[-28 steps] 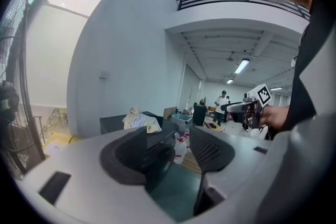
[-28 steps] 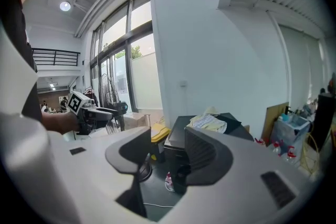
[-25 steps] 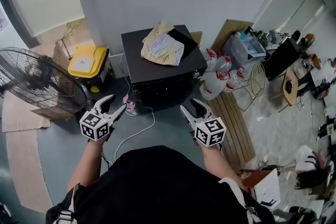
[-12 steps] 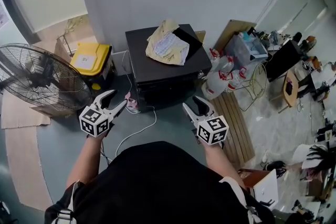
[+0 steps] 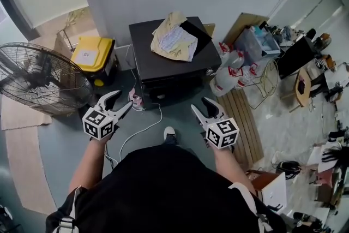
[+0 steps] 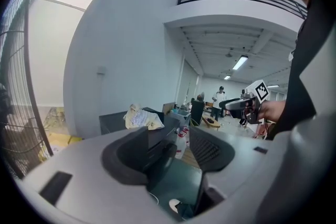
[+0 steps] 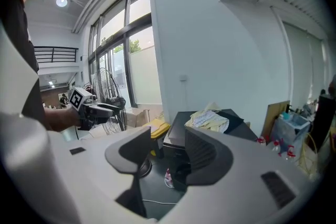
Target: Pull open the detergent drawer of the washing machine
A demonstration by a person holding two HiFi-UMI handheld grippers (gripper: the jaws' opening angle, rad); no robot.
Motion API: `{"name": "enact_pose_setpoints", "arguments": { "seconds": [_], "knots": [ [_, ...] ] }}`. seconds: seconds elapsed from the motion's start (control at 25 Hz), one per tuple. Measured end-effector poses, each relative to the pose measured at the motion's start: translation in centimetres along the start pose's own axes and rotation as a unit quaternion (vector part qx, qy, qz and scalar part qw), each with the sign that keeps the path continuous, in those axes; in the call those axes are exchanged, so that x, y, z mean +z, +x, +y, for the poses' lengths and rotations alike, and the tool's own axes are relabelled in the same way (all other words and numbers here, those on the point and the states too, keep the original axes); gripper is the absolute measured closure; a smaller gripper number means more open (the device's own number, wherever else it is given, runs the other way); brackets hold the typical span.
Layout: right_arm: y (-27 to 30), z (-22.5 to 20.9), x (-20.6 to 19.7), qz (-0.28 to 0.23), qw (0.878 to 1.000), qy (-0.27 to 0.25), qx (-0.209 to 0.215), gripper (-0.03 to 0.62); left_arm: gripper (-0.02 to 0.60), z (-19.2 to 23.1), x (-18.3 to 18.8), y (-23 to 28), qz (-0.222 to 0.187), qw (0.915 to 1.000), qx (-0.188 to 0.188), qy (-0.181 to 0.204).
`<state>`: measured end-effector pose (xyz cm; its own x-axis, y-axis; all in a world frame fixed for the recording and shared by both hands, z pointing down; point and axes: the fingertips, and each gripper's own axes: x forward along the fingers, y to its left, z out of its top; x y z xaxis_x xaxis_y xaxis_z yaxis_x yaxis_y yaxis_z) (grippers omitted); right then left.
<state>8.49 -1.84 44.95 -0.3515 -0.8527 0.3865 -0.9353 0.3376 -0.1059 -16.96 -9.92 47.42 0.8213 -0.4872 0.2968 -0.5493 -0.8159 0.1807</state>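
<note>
By the wall, washing machine [image 5: 163, 65]: a dark box on the floor, well ahead of me; a pale cloth [image 5: 174, 41] lies on its top.
Detergent drawer: I cannot make it out in any view; I judge it is not yet pulled.
Left gripper [image 5: 123, 99]: jaws wide apart, holding nothing, in the air well short of the machine.
Right gripper [image 5: 199, 106]: the same, jaws spread and empty.
Step in hand: the approach, as I judge; nothing touches the machine.
Next move: I think I must come closer, find the drawer front, and bring one gripper to its edge.
Around: a fan [image 5: 38, 79] at the left, bottles [image 5: 232, 76] at the right.
</note>
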Motion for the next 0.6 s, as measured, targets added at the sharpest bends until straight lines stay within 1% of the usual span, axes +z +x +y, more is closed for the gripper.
{"name": "enact_pose_setpoints", "arguments": {
  "seconds": [0.16, 0.24, 0.36, 0.6],
  "knots": [
    [1.2, -1.0, 0.0, 0.001, 1.0, 0.002, 0.013, 0.384, 0.331, 0.3, 0.5, 1.1, -0.003, 0.9999, 0.01, 0.004],
    [1.9, -1.7, 0.7, -0.001, 1.0, -0.004, 0.021, 0.384, 0.331, 0.4, 1.3, 1.4, -0.01, 0.9998, 0.017, 0.005],
    [3.1, -2.8, 2.0, -0.007, 0.999, -0.008, 0.031, 0.384, 0.331, 0.7, 2.1, 2.1, -0.008, 0.9997, 0.023, 0.005],
    [6.3, -4.2, 2.8, 0.002, 0.998, -0.012, 0.056, 0.384, 0.331, 2.7, 2.2, 3.4, -0.007, 0.9989, 0.046, -0.009]
  ]
}}
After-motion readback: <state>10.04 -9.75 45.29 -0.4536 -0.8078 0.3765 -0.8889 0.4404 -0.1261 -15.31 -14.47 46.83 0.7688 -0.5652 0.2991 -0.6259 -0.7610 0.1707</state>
